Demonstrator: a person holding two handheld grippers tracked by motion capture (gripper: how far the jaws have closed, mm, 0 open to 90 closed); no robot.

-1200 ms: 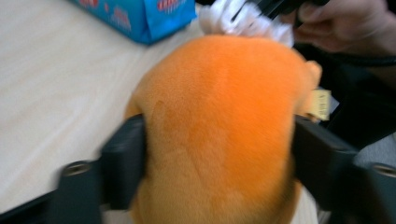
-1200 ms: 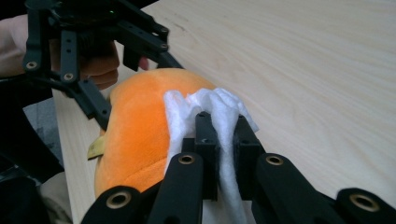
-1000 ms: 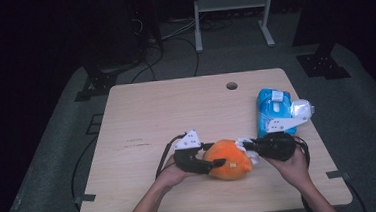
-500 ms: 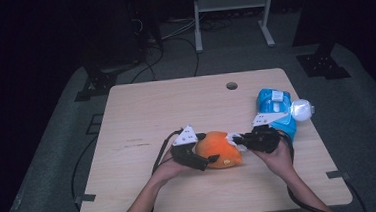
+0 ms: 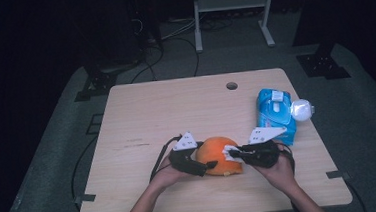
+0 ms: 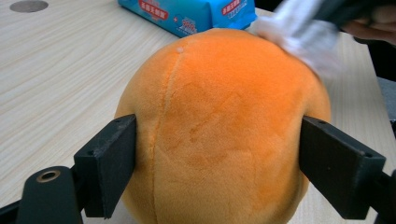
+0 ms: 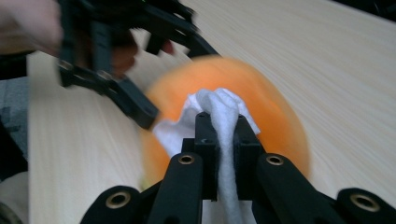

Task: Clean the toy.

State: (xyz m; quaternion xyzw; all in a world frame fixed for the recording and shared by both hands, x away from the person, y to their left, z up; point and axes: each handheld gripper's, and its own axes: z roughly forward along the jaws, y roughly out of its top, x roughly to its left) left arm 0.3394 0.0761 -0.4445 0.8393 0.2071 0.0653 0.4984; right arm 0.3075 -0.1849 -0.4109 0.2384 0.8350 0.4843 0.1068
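An orange plush ball (image 5: 215, 159) (image 6: 219, 121) rests on the wooden table (image 5: 176, 112) near its front edge. My left gripper (image 5: 206, 166) (image 6: 217, 172) comes at it from the left. Its jaws have just been closing, and both pads (image 6: 109, 163) now press into the ball's sides. My right gripper (image 5: 233, 156) (image 7: 222, 122) is shut on a white wipe (image 5: 229, 151) (image 7: 219, 105) (image 6: 303, 28). It holds the wipe against the top right of the ball (image 7: 275, 116).
A blue pack of wipes (image 5: 275, 112) (image 6: 187, 11) lies at the right of the table, with a white round object (image 5: 301, 110) beside it. A cable hole (image 5: 231, 86) (image 6: 29, 5) sits near the far edge. Bare wood stretches to the left and back.
My right gripper has moved left with the wipe, onto the ball's top. The ball and my left gripper have shifted only slightly.
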